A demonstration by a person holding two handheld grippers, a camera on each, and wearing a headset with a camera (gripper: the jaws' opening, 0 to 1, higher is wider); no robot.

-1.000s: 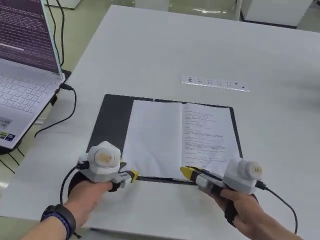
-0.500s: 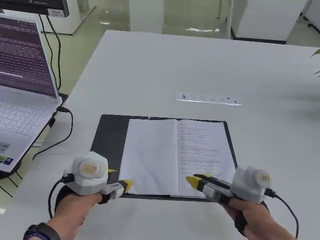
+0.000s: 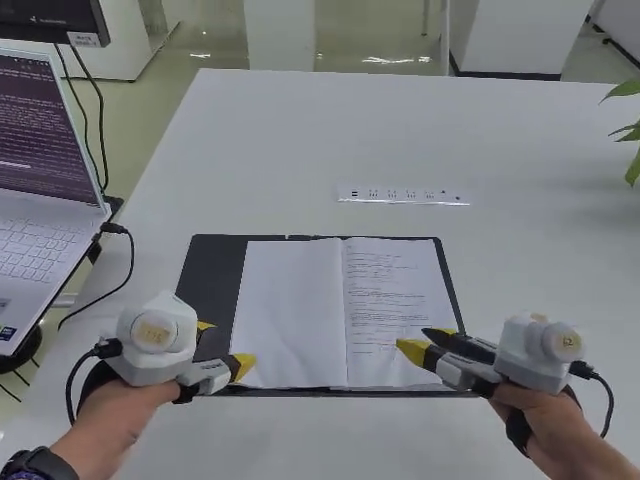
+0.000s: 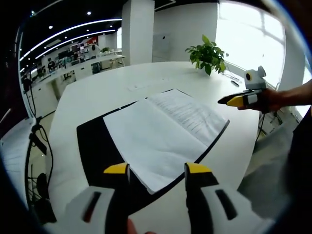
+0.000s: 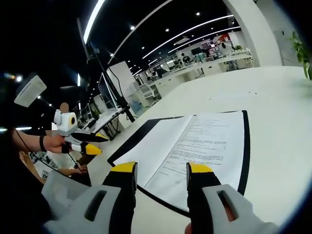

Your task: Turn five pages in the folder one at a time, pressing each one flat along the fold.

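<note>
R gripper [image 3: 428,341] shifted right from fold, folder [image 3: 215,275] open flat

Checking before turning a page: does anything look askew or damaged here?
Nothing stands out. The folder lies open and flat on the table, pages uncreased, and the left gripper and right gripper hover open at its near corners.

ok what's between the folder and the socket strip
Just bare white table between the folder and the socket strip, as the head view shows.
</note>
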